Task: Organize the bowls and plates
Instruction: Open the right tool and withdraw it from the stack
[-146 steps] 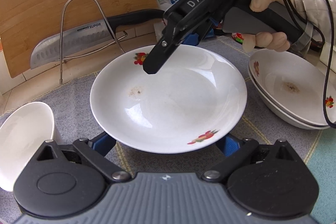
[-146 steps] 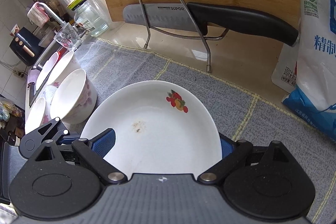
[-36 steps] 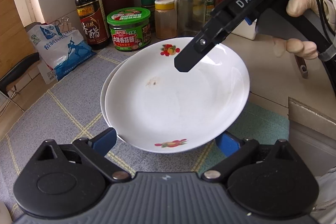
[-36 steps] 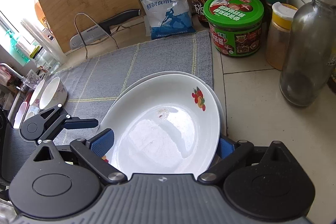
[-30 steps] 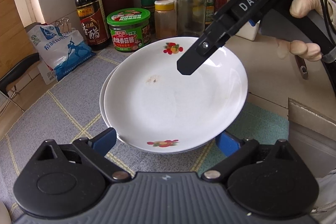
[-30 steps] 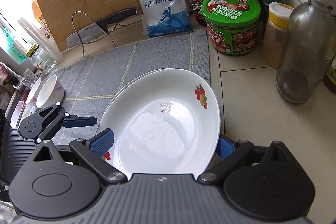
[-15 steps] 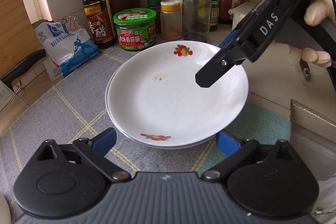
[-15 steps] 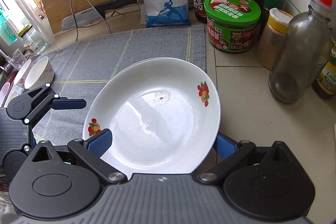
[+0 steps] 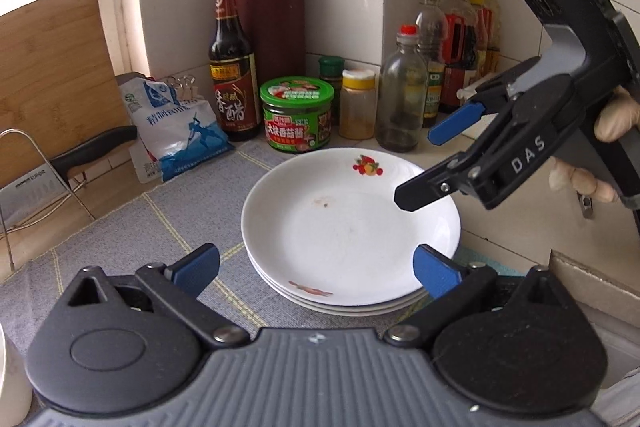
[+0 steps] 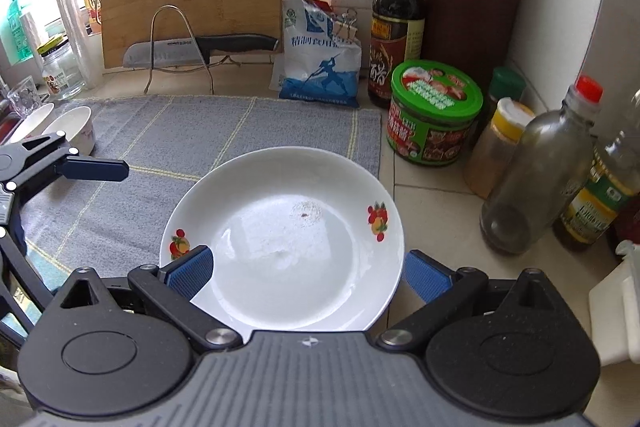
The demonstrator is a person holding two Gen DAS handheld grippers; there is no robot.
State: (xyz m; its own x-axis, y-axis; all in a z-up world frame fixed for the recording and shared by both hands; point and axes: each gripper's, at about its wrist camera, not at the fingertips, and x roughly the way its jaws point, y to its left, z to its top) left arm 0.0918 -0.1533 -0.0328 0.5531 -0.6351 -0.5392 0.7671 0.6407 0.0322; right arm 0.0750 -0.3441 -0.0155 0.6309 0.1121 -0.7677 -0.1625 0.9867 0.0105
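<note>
Since half a second earlier both grippers had let go of the top plate [image 9: 348,227] and pulled back from it. It lay on the stack [image 9: 344,301] at the mat's [image 9: 120,235] right edge, near the green tub [image 9: 296,119]. Left gripper [image 9: 316,267] and right gripper [image 10: 308,271] both stood released, fingers spread clear of the rim, right one hovering above
</note>
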